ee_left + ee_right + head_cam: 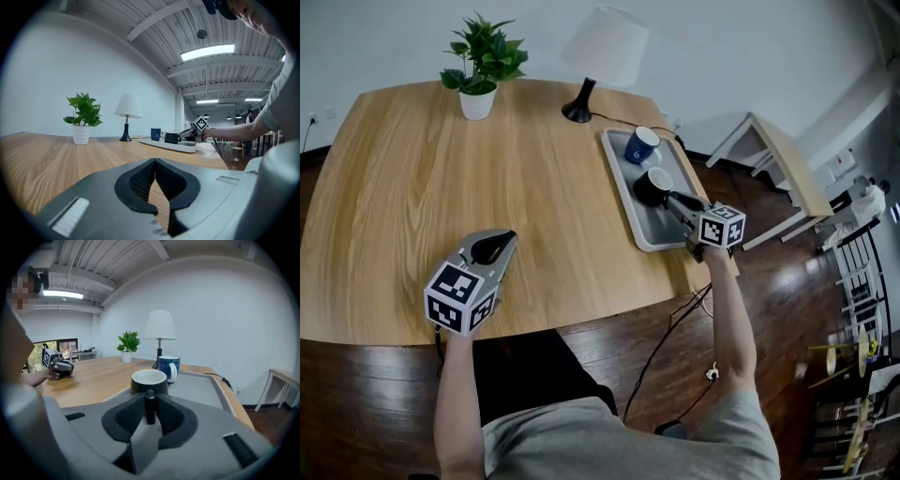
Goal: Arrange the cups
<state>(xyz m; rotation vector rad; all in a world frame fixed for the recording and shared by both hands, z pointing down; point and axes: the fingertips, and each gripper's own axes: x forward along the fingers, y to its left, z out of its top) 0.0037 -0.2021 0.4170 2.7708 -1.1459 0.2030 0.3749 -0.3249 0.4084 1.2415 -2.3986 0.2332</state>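
Now, 1 tray (pixel 660 231), 1 blue cup (pixel 643 145), 1 black cup (pixel 651 187) in R claw (pixel 673 200), L claw (pixel 500 242) clenched

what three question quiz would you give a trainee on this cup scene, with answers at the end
1. What does the right tool grip? A) nothing B) the black cup, by its handle C) a spoon
2. True or false: the blue cup stands on the grey tray.
3. What does the left tool hold?
Key: 1 B. 2 True. 3 Nothing; its jaws are together and empty, low over the wooden table.
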